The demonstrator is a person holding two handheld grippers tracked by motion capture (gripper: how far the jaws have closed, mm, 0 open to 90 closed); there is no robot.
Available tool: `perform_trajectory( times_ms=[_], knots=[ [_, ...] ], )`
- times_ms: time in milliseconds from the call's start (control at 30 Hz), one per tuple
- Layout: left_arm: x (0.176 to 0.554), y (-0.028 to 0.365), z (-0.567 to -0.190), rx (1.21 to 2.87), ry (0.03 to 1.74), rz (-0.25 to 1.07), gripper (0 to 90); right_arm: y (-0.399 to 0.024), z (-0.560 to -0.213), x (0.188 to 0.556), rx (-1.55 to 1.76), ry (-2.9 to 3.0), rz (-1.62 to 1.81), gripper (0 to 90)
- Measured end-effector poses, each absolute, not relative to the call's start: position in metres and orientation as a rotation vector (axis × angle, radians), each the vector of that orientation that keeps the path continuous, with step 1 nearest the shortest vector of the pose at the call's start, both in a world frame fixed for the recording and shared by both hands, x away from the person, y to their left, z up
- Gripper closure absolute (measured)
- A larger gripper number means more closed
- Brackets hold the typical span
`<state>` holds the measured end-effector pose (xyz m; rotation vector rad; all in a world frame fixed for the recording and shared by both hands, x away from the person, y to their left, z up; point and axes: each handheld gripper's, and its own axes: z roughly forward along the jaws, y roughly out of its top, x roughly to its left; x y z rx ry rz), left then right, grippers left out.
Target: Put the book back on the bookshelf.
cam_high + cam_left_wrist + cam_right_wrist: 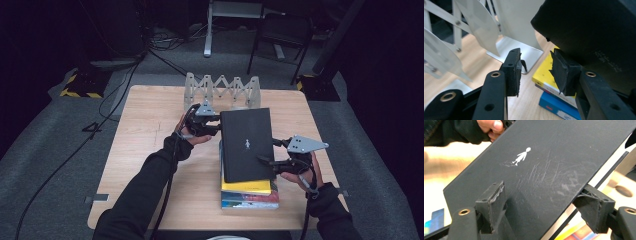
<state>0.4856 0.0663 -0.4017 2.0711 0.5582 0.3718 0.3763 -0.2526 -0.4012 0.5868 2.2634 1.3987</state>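
Black book [247,145] w/ a small white figure on its cover sits centre-right of the high view, raised at a tilt over a stack of books [249,194] (yellow one on top, blue and multicolour below) lying on the wooden surface [150,150]. Left tool [212,125] is at the book's upper-left corner, middle of the frame; in the left gripper view its jaws stand apart w/ a clear gap, the black book against the outer side of the right-hand jaw, so prob. touching but not pinched. Right tool [272,152] is at the book's right edge, lower right of the high view; in the right gripper view one pad lies on the cover and the other at the book's edge by the underside, so it looks clamped on the book, though contact is hard to confirm. An expanding metal book rack [222,90] stands at the surface's far edge, upper centre.
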Motion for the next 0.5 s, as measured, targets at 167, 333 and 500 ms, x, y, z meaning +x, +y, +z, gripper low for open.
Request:
perform_trajectory(
  times_ms=[167, 333, 500],
  knots=[
    [0.479, 0.063, -0.384, 2.064, 0.538, 0.387, 59.3, -0.256, -0.397, 0.367, 0.545, 2.192, 1.387, 35.7],
    [0.475, 0.057, -0.368, 2.070, 0.529, 0.425, 59.8, -0.258, -0.391, 0.361, 0.522, 2.135, 1.393, 42.6],
    [0.469, 0.055, -0.361, 2.048, 0.526, 0.429, 59.9, -0.259, -0.390, 0.352, 0.493, 2.080, 1.403, 48.4]
  ],
)
